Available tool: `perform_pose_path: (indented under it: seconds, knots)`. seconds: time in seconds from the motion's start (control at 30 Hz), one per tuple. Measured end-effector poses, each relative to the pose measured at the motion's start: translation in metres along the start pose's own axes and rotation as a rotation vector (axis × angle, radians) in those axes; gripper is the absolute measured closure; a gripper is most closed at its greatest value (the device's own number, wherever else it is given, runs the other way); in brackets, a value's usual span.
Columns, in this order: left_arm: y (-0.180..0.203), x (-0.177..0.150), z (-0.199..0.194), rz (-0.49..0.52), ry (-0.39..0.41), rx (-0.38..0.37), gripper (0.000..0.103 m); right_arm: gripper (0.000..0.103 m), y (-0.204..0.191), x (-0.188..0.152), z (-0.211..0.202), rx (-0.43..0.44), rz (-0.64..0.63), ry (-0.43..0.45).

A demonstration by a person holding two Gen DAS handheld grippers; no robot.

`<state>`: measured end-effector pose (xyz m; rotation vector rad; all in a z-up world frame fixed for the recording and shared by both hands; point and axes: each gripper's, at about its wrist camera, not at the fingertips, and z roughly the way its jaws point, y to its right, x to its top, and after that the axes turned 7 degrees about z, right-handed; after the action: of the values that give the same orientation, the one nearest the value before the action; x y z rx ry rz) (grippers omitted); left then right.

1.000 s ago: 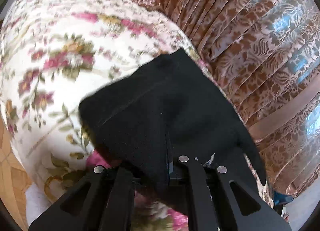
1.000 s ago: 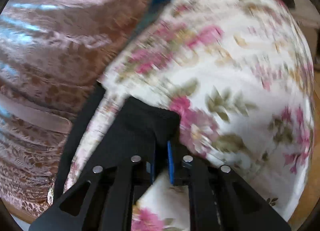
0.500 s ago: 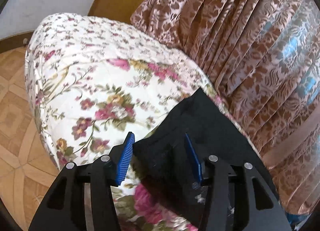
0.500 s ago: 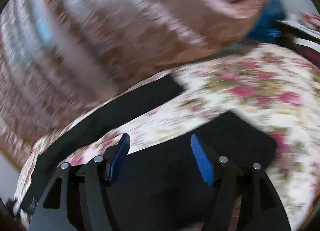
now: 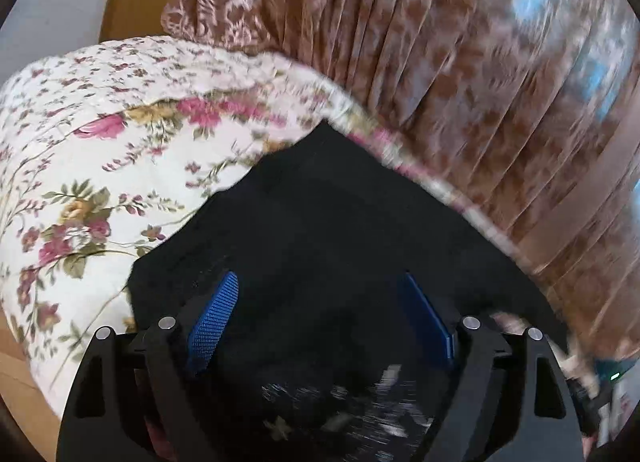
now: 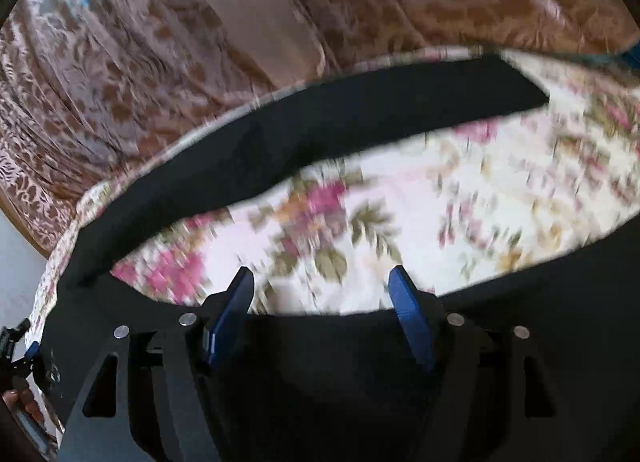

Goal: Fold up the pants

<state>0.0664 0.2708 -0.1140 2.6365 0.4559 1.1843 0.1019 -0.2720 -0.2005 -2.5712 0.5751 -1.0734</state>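
Right wrist view: black pants [image 6: 360, 121] spread on floral bedcover [image 6: 480, 201], both tongs wide.

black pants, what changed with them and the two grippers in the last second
Both grippers let go: the left gripper and right gripper have just been opening, nothing clamped now. The black fabric pants lie spread on the floral bedspread, which stayed put.

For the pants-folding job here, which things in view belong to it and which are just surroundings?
Part of the job:
- black pants, spread on the bed
- left gripper, jaws open over the pants, having just been opening, nothing pinched
- right gripper, jaws open, having just been opening, nothing pinched

Just surroundings:
- floral bedspread under the pants
- brown patterned curtain
- wooden floor
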Motion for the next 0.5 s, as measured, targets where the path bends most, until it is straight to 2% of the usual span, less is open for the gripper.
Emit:
perform_pose_path:
  seconds: [0.07, 0.2, 0.37, 0.5]
  knots:
    - [0.000, -0.001, 0.018, 0.035, -0.067, 0.052, 0.021, 0.029, 0.004, -0.001, -0.004, 0.038, 0.012, 0.015]
    - [0.007, 0.018, 0.022, 0.045, -0.064, 0.012, 0.021, 0.028, 0.010, -0.003, -0.005, 0.071, 0.033, 0.023]
    - [0.023, 0.068, 0.058, 0.007, -0.122, -0.033, 0.021, 0.027, 0.011, -0.002, -0.005, 0.074, 0.031, 0.022]
    - [0.030, 0.107, 0.093, 0.005, -0.095, -0.016, 0.021, 0.027, 0.012, -0.001, -0.003, 0.081, 0.033, 0.023]
